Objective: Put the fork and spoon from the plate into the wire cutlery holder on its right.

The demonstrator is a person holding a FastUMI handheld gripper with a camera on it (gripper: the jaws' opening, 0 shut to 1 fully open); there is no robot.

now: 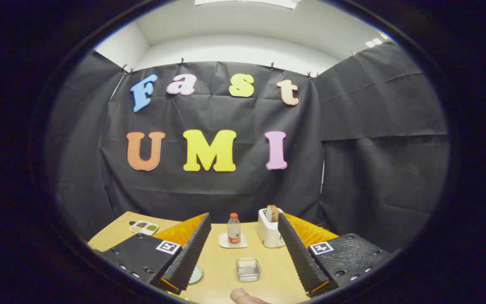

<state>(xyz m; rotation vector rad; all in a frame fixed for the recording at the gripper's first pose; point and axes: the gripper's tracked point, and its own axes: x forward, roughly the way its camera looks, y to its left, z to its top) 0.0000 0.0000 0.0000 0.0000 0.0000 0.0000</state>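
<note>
My gripper point(243, 226) hangs above the wooden table point(220, 278), open, with a wide gap and nothing between its fingers. Below and between the fingers stands the wire cutlery holder point(248, 270), a small square mesh basket seen from above. To its left, a sliver of the pale plate point(195, 274) peeks out from behind the left finger point(190, 253); the fork and spoon are hidden by that finger.
Beyond the holder a small water bottle point(233, 230) stands on a white coaster. A white toaster point(269, 228) with bread in it sits to its right. A small divided tray point(143, 227) lies at the far left. A person's fingertip point(243, 297) shows at the near edge.
</note>
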